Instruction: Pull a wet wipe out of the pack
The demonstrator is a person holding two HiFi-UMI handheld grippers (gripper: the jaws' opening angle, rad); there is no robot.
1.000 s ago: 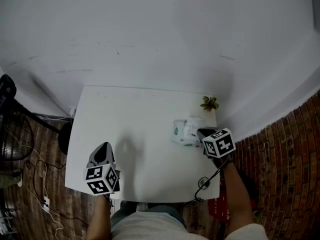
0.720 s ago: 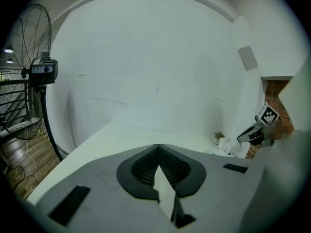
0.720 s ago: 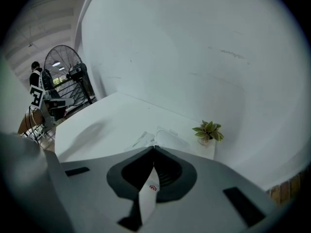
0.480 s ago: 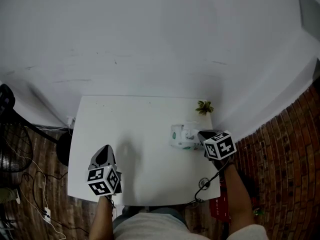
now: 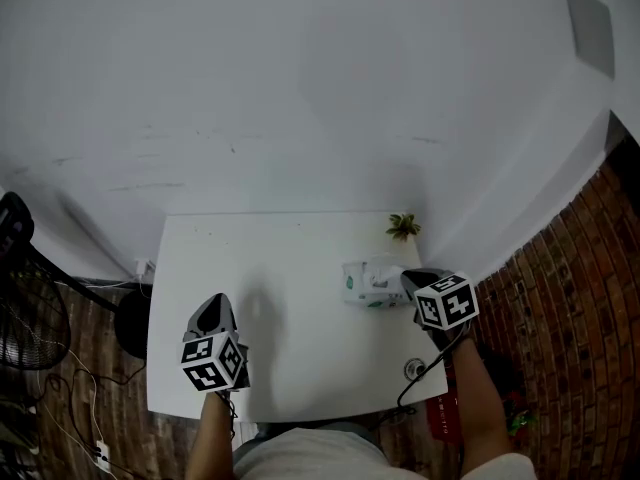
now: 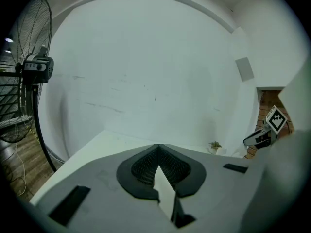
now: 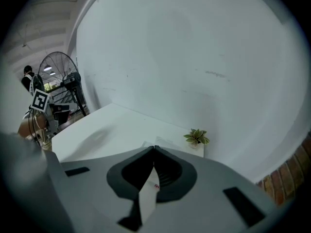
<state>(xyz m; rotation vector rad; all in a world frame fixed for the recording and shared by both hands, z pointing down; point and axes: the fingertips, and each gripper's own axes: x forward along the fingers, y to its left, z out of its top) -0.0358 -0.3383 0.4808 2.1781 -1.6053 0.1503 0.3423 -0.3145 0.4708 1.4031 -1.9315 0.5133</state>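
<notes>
**Pack [image 5: 362, 284]: no wipe out yet**

Left gripper [image 5: 213, 302] idle over table's [image 5: 290, 368] near edge, jaws pressed together, empty. Right gripper [image 5: 406, 276] hasn't budged in a second: tips together at pack's right end, pinch on a wipe unconfirmed. Pack sits mid-right, before plant [image 5: 403, 226].

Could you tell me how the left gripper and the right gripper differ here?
The right gripper has its tips at the wet wipe pack; the left gripper hangs over bare table, away from it. The right gripper is by the table's right edge, the left gripper near its front left corner. Both have their jaws shut.
</notes>
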